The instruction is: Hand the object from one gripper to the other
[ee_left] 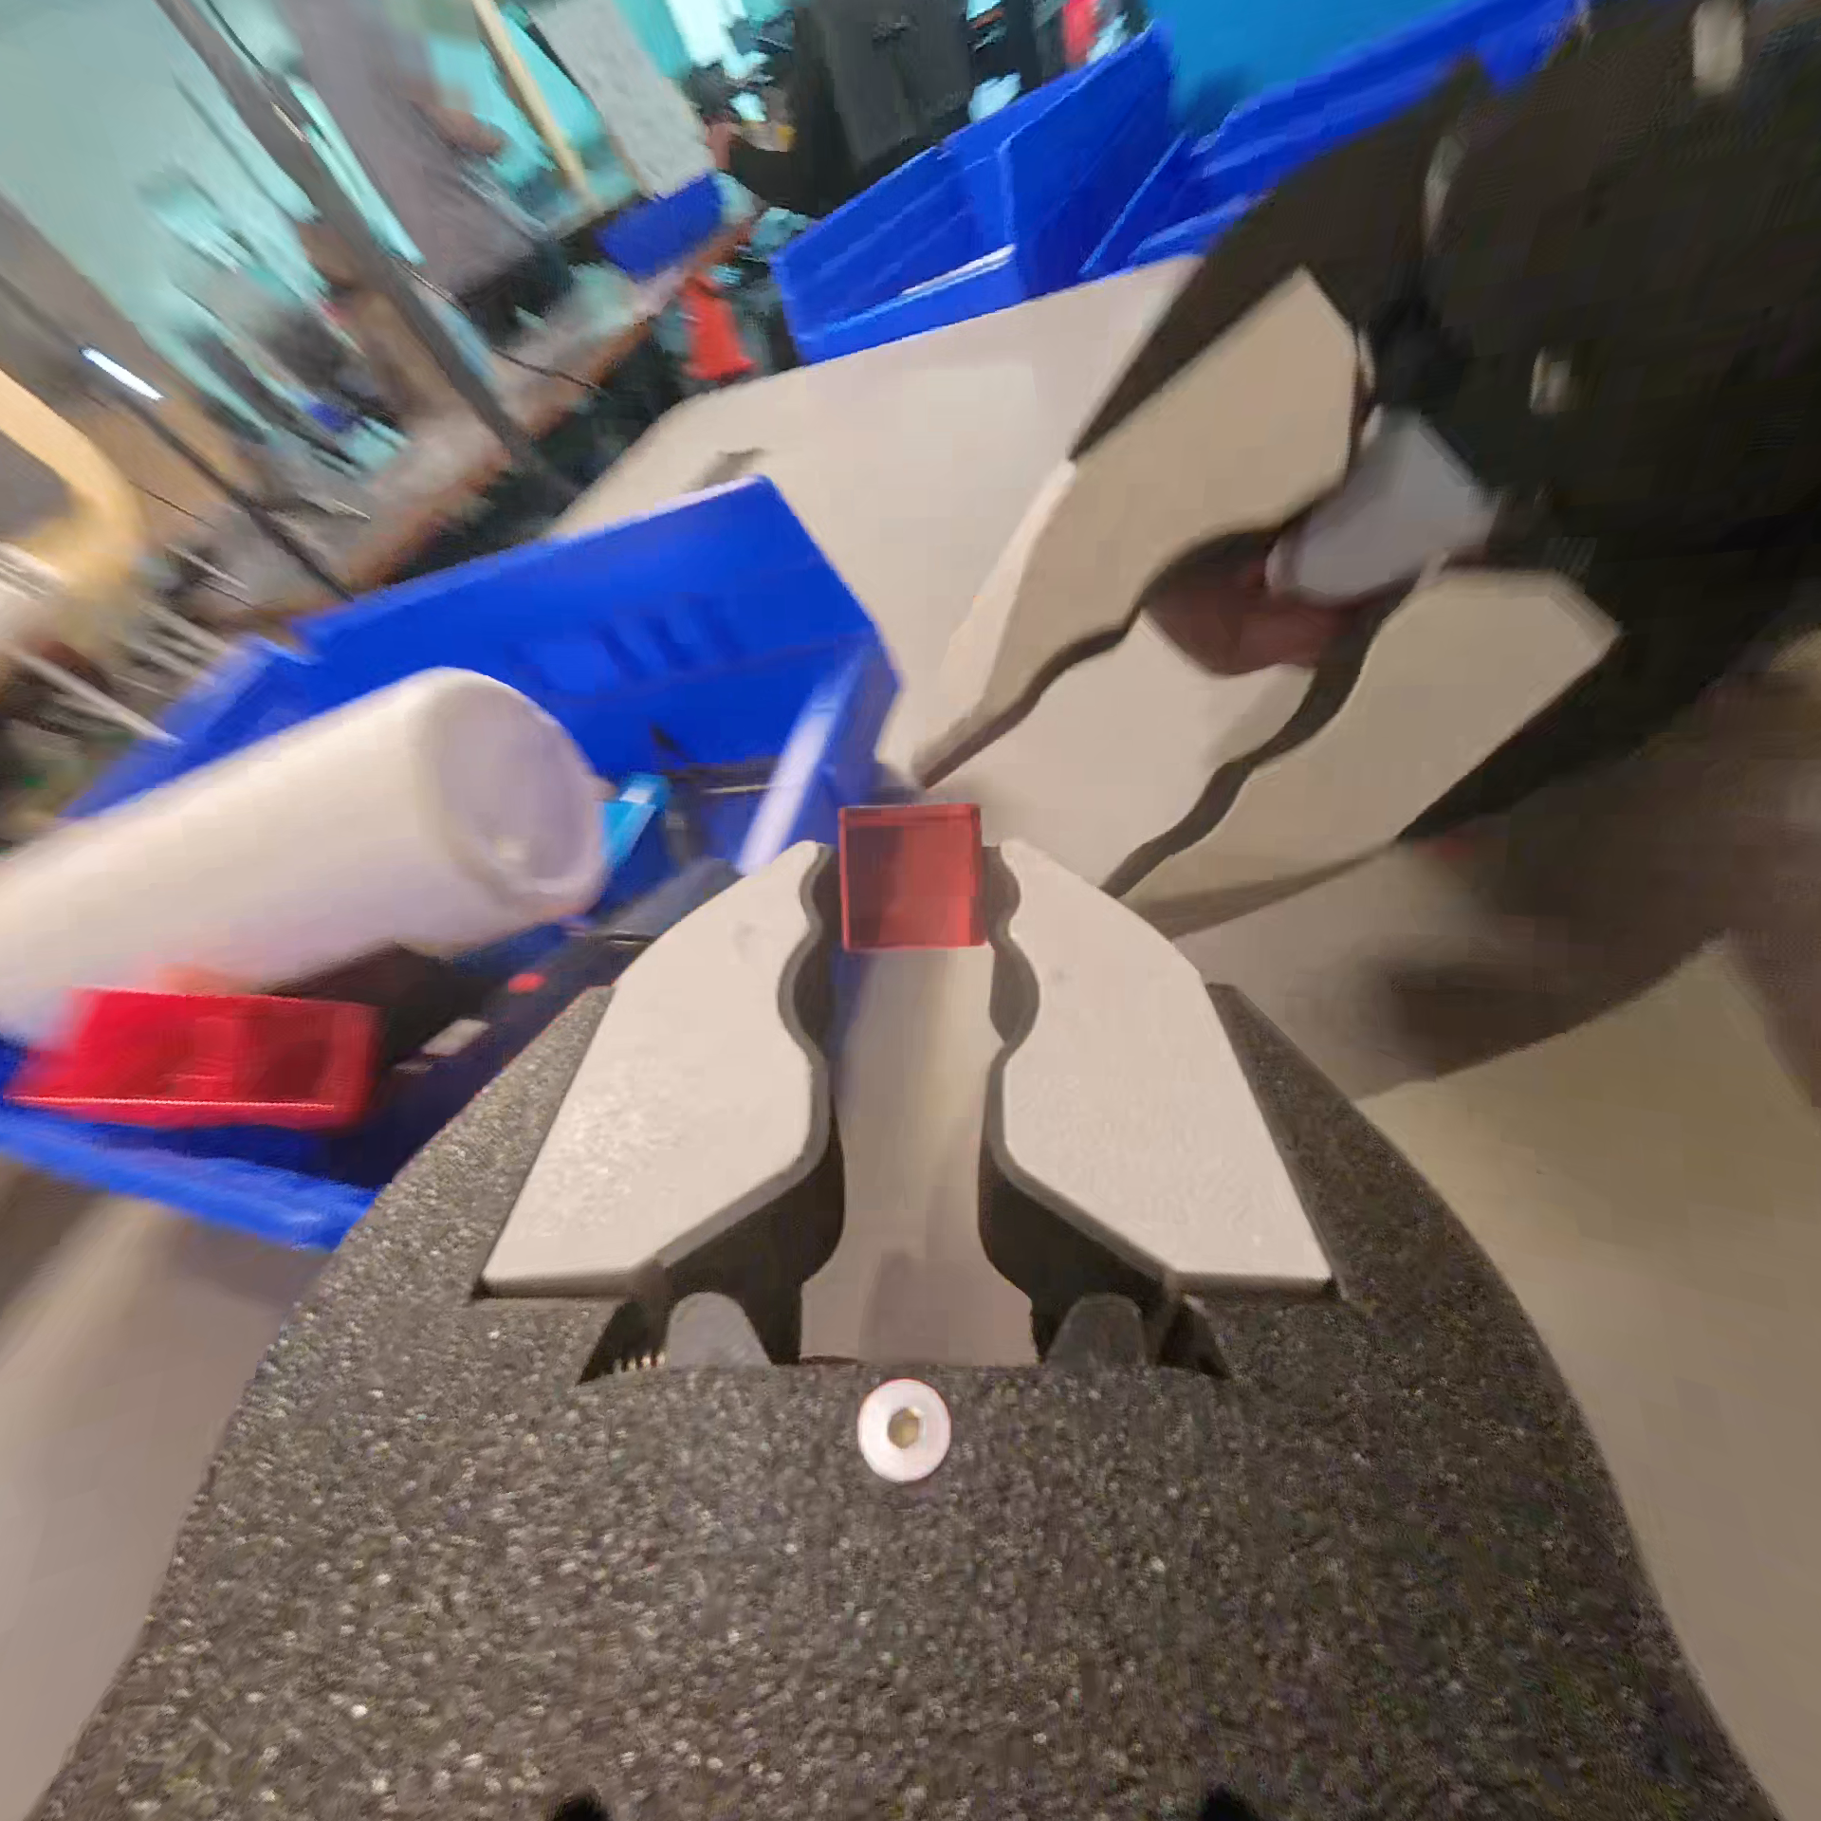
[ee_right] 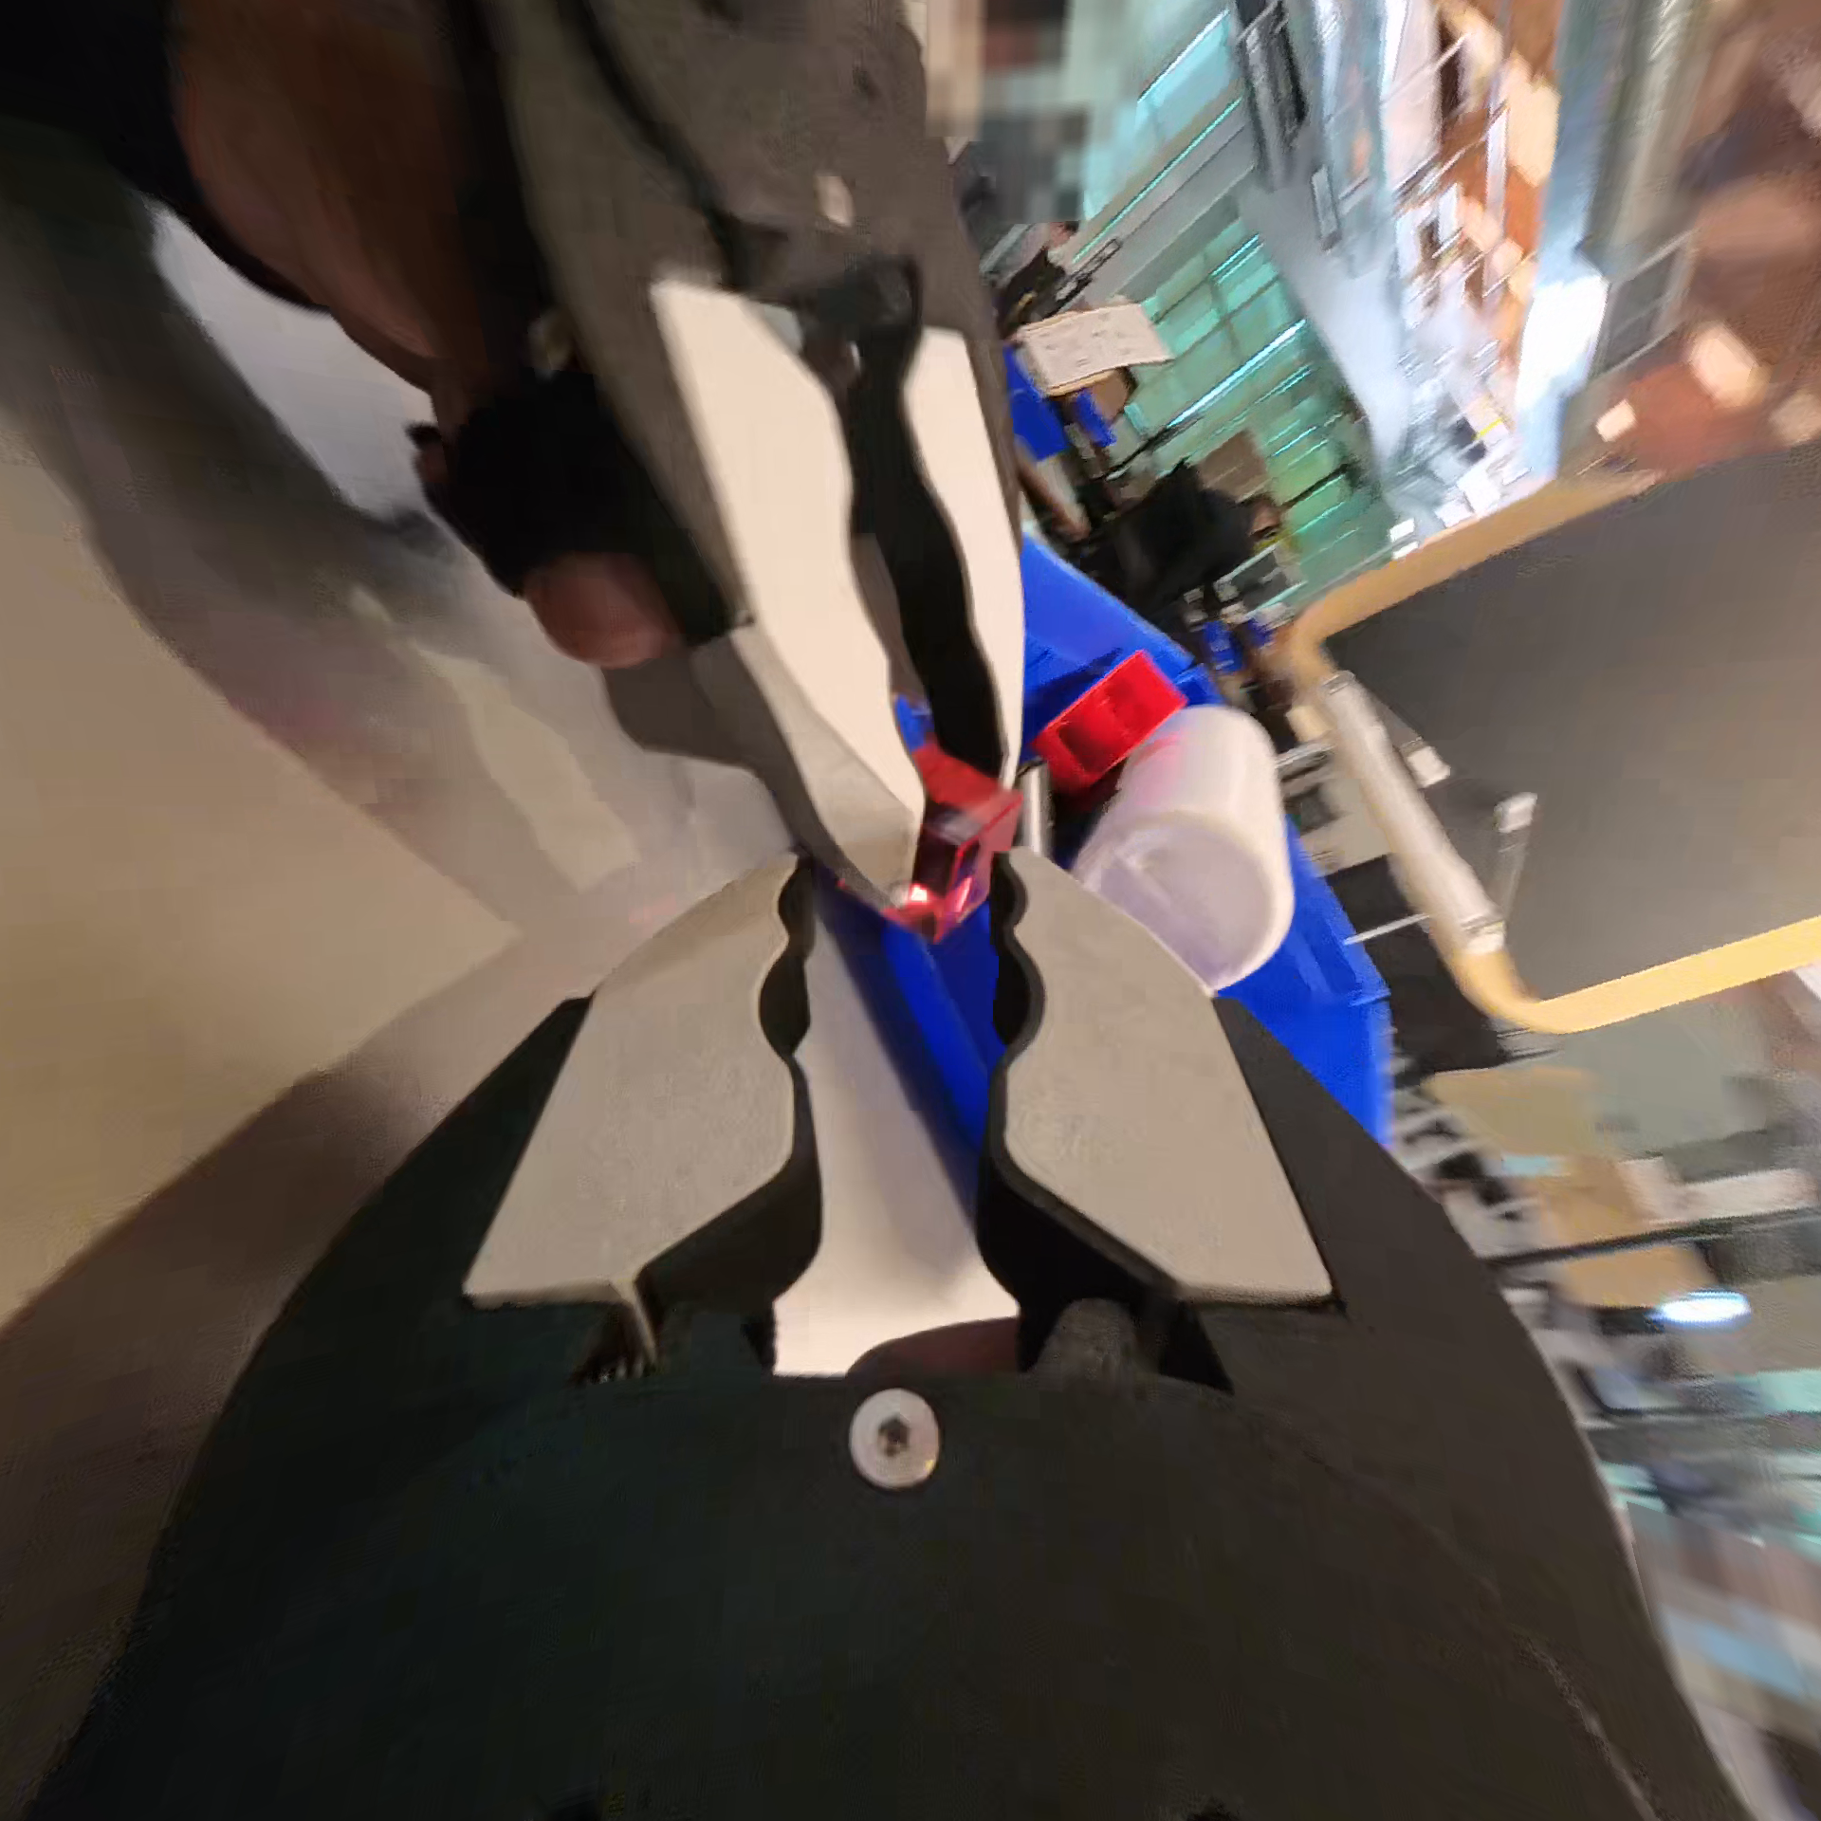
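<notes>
**Left tongs hold the red block, right tongs come to it**

The left gripper is closed on the red block at its tips. The right gripper is parted, with the block just in front of its gap. Only the right view shows the block protruding sideways; its long axis is unclear.

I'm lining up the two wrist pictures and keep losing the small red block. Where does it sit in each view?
Left wrist view: the small red block sits just above centre, clamped between the left gripper fingertips.
Right wrist view: the block sits near centre, at the tips of the left gripper reaching down from above, just ahead of the open right gripper.
Shared landmark: the white tube with a red cap in the blue bin.
</notes>
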